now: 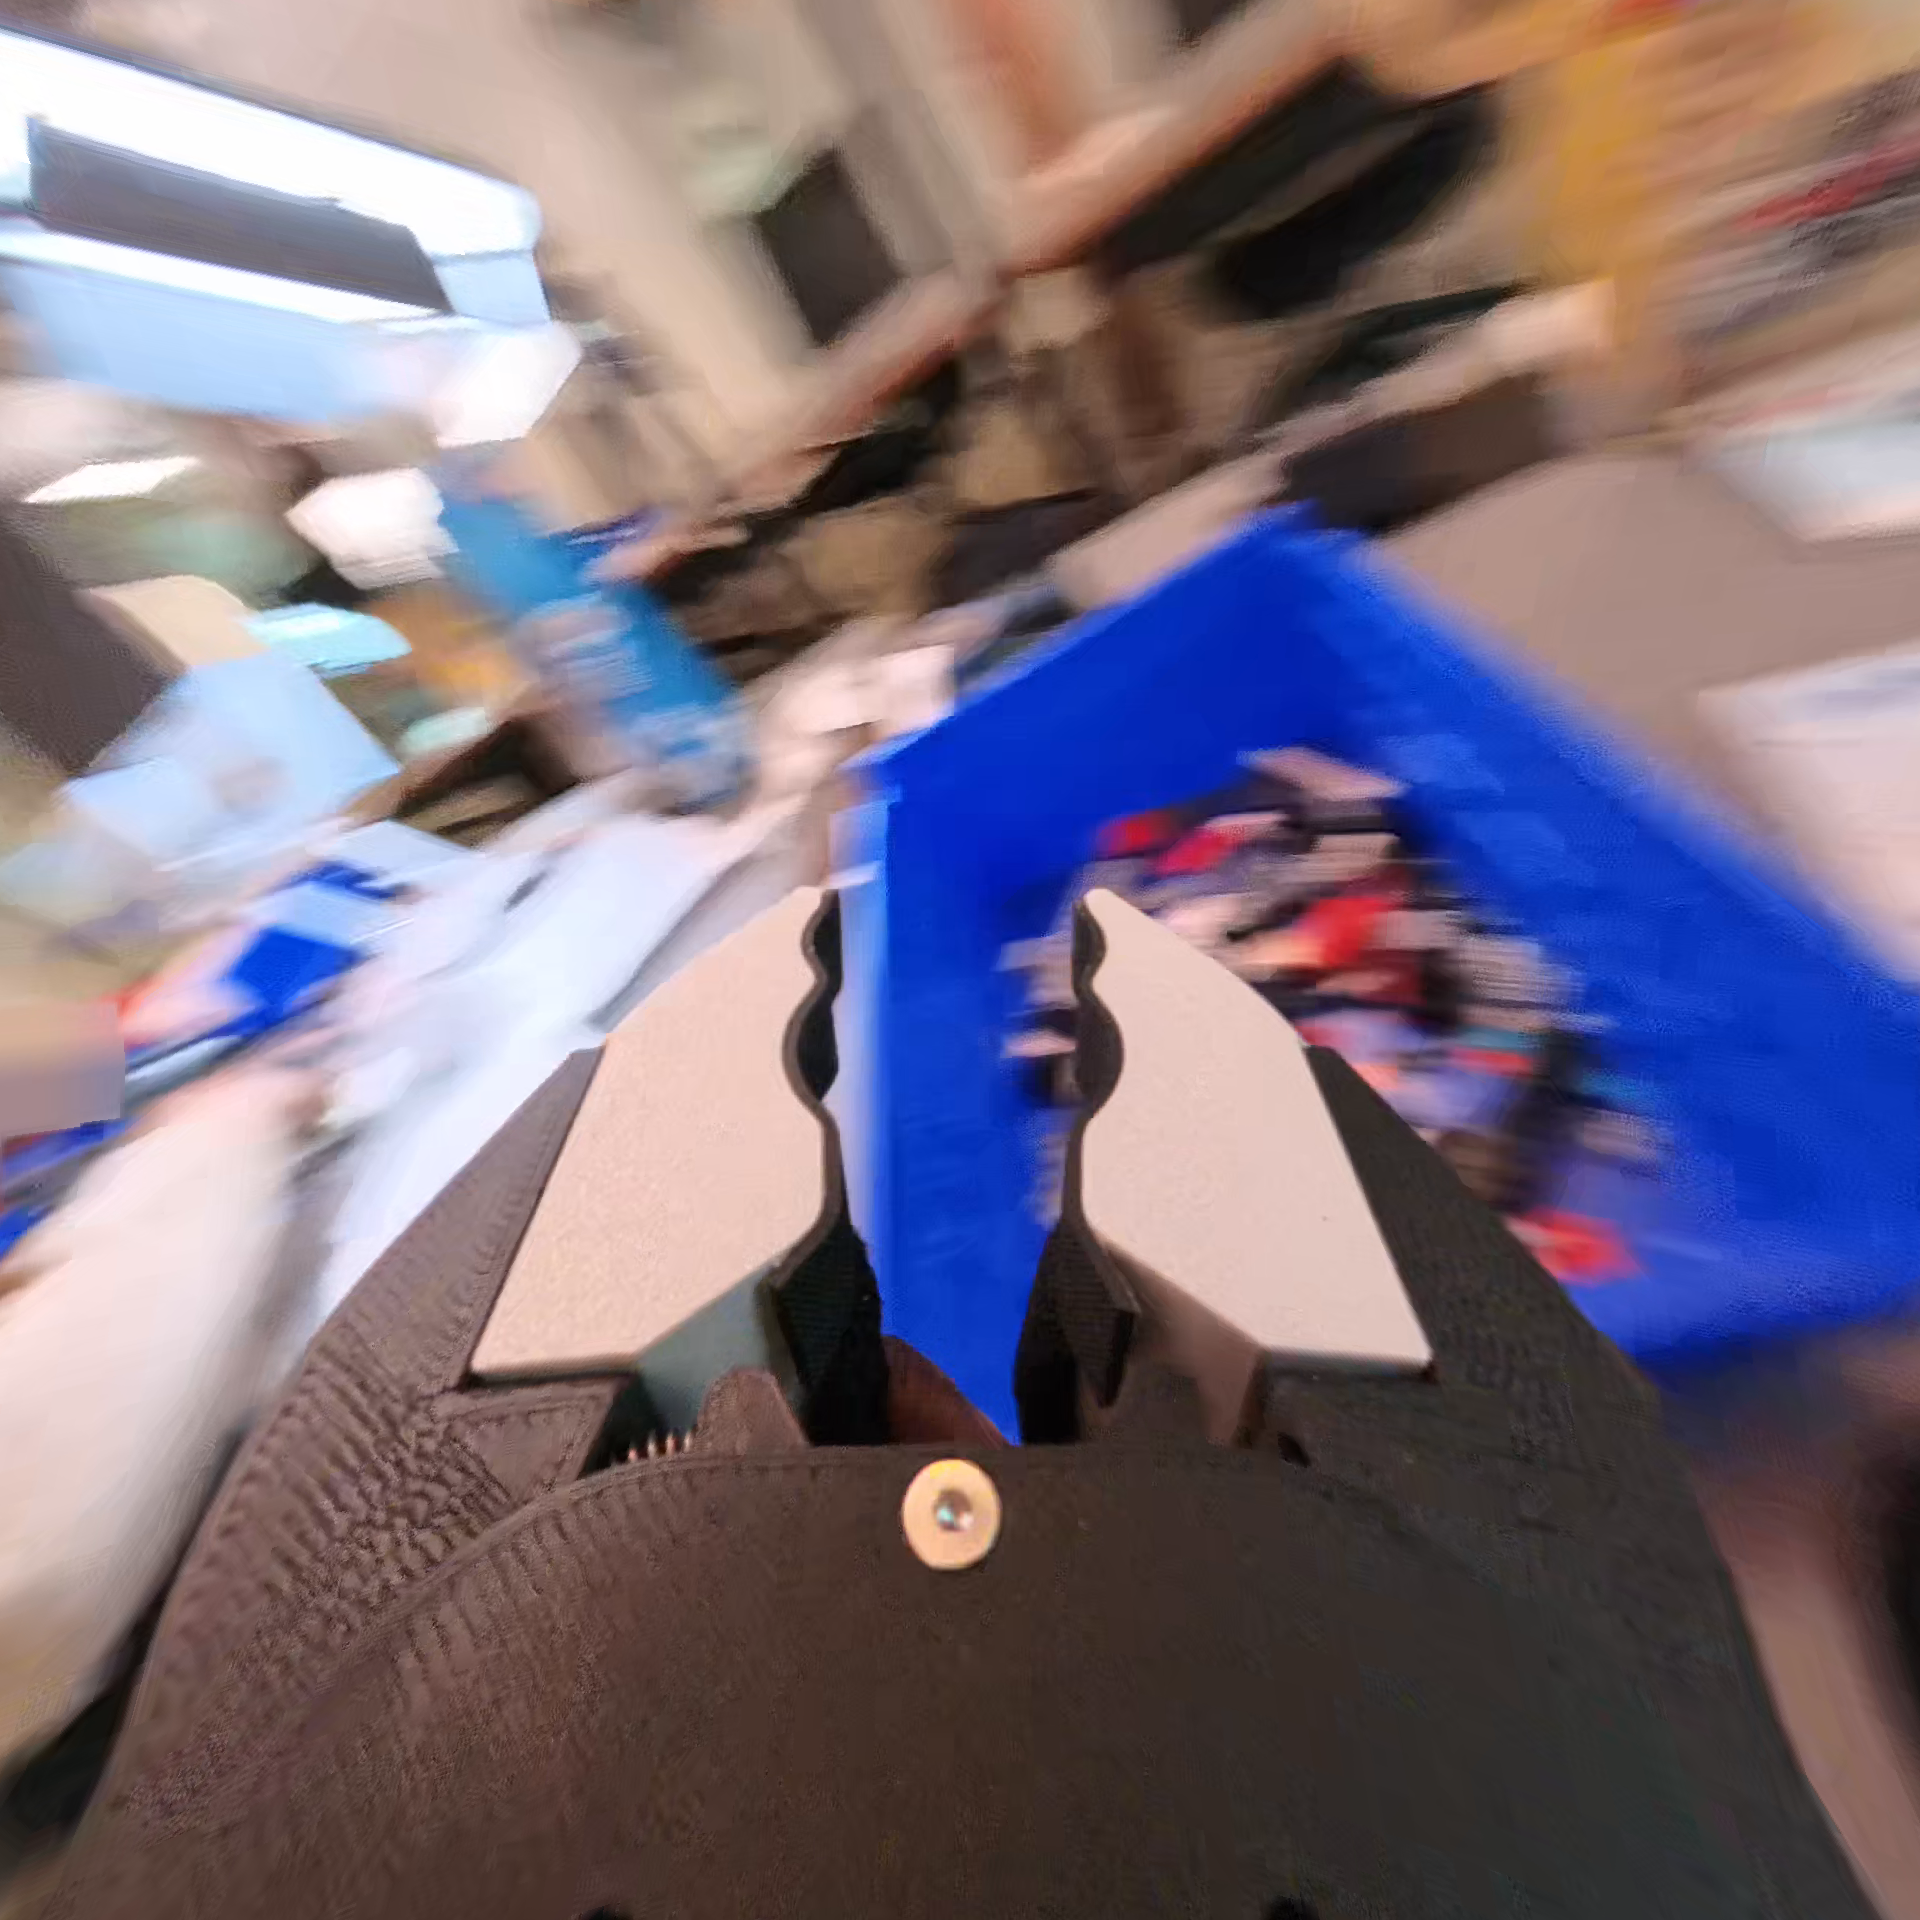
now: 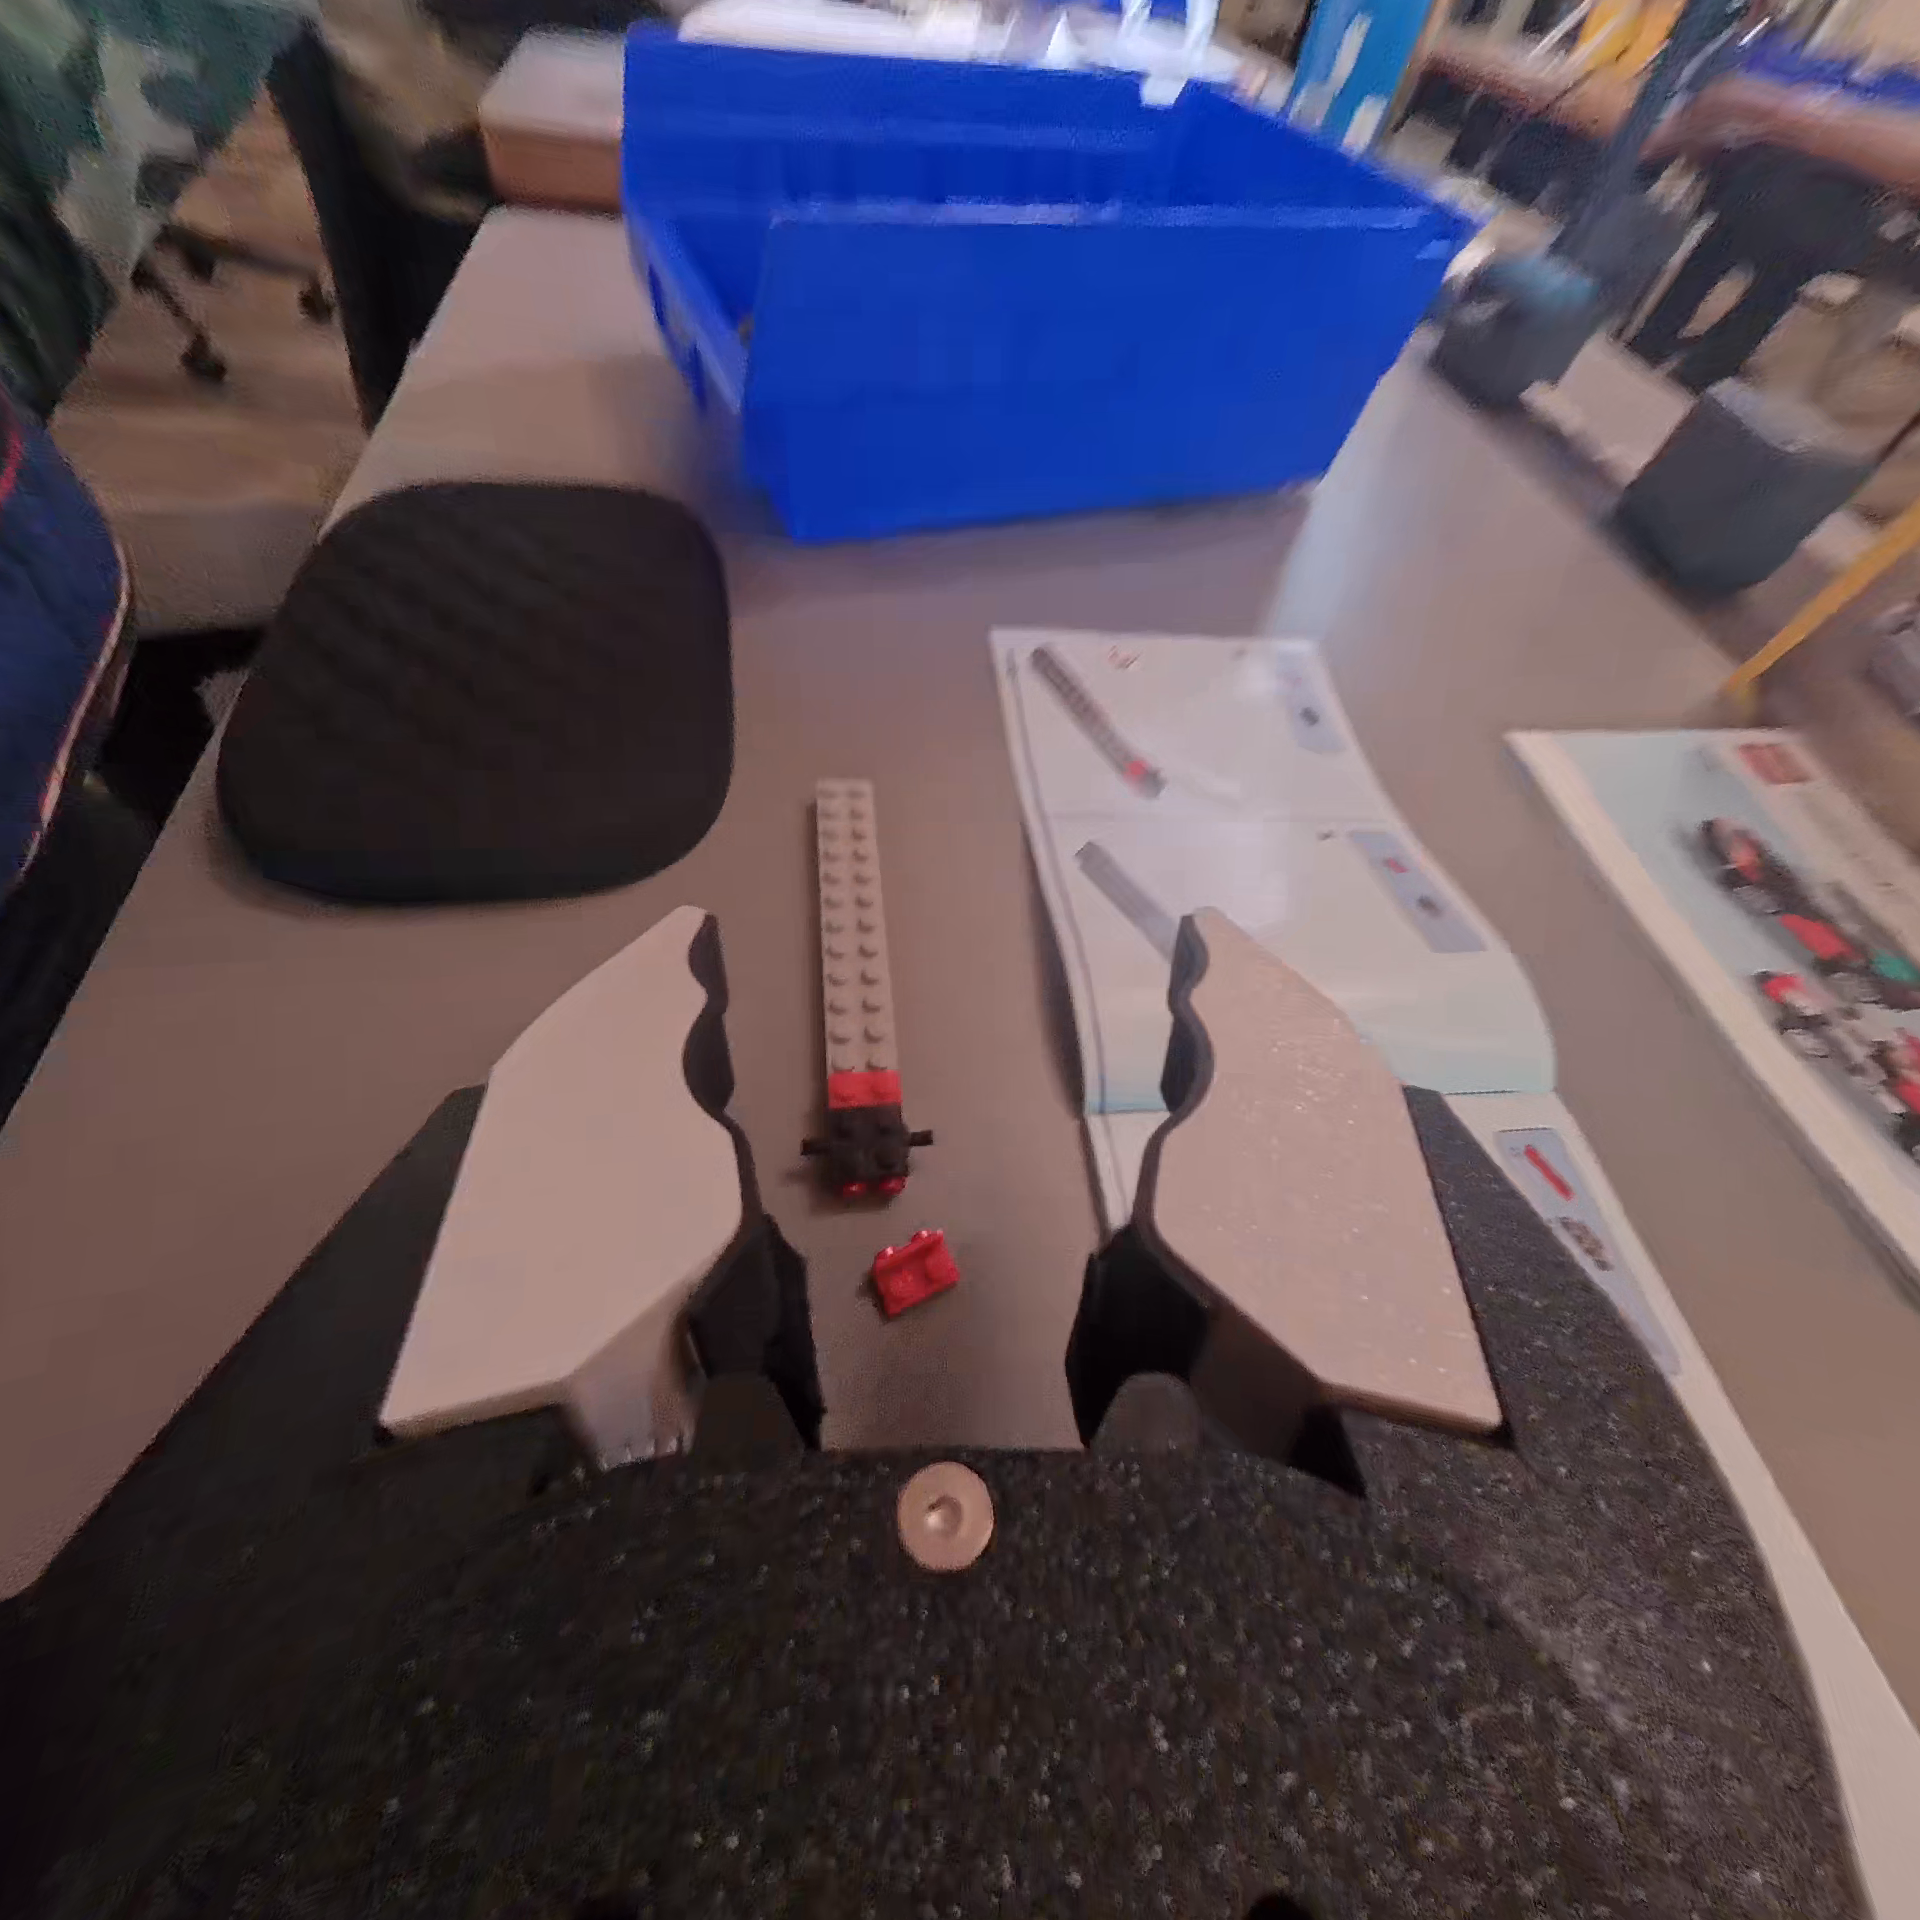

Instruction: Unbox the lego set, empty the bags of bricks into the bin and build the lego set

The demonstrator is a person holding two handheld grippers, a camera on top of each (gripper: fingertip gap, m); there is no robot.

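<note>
The right hand-held gripper (image 2: 945, 935) hangs low over the grey tabletop (image 2: 935, 644) with its two fingers spread wide apart and nothing between them. In the gap lies a long grey studded plate (image 2: 854, 925), running straight away from the camera; its near end carries a red brick and a small black piece with side pins (image 2: 865, 1148). Just nearer than that, apart from it, sits a loose small red brick (image 2: 911, 1271), tilted on the tabletop.

To the right of the plate lies the open instruction booklet (image 2: 1278, 862), its near edge partly covered by the right finger. Farther right is another printed sheet showing built models (image 2: 1766, 894). To the left of the plate rests a black rounded pad (image 2: 478, 686). At the far side stands the blue bin (image 2: 1039, 343), its near wall facing the camera and hiding its contents from this view. Beyond the tabletop are blurred chair legs, dark containers on the floor and a person at the far right.

The left wrist view is heavily smeared by motion. The left hand-held gripper (image 1: 951, 914) has its fingers apart by a moderate gap and holds nothing. Past its tips is the blue bin (image 1: 1558, 935), appearing tilted, with a jumble of red, black and grey bricks (image 1: 1299, 935) inside. Left of it are pale papers and an upright blue box (image 1: 613, 655), too blurred to tell further.
</note>
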